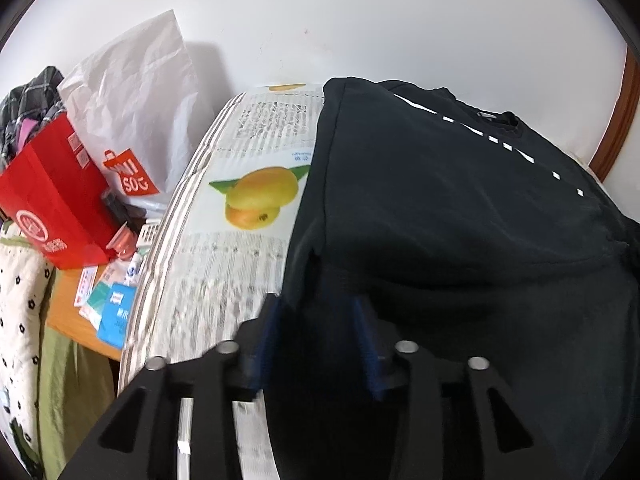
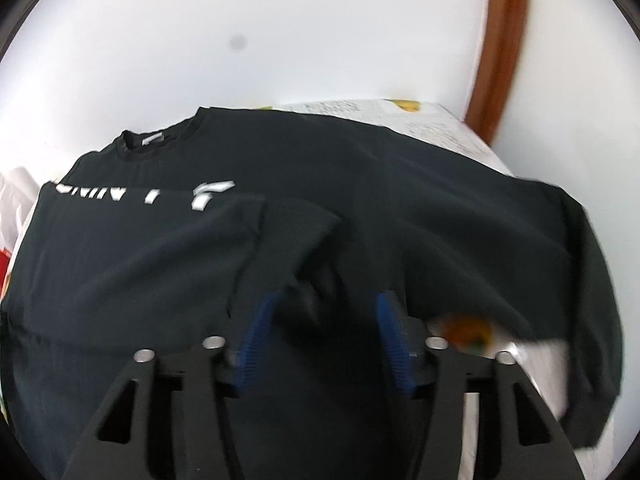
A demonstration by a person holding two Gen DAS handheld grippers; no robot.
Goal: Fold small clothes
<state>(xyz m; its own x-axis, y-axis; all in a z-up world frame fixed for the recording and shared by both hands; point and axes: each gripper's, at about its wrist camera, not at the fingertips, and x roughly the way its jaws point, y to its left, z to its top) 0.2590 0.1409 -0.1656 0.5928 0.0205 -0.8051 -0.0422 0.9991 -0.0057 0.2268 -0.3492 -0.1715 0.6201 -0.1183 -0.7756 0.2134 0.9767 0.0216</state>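
A black T-shirt point(image 1: 460, 208) with white lettering lies on a table covered with printed mango paper point(image 1: 240, 216). It also shows in the right wrist view point(image 2: 360, 184), collar at the far left, a fold of cloth bunched in the middle. My left gripper point(image 1: 316, 300) is at the shirt's left edge, its blue pads spread apart with black cloth lying between them. My right gripper point(image 2: 324, 300) stands over the shirt's near part, blue pads wide apart with a raised fold of cloth point(image 2: 300, 240) between them, not pinched.
Left of the table stand a red paper bag point(image 1: 52, 200), a white shopping bag point(image 1: 132, 112), small boxes point(image 1: 112, 308) on an orange surface and a flowered cloth point(image 1: 20, 320). A white wall is behind. A brown wooden frame point(image 2: 504, 40) runs at the right.
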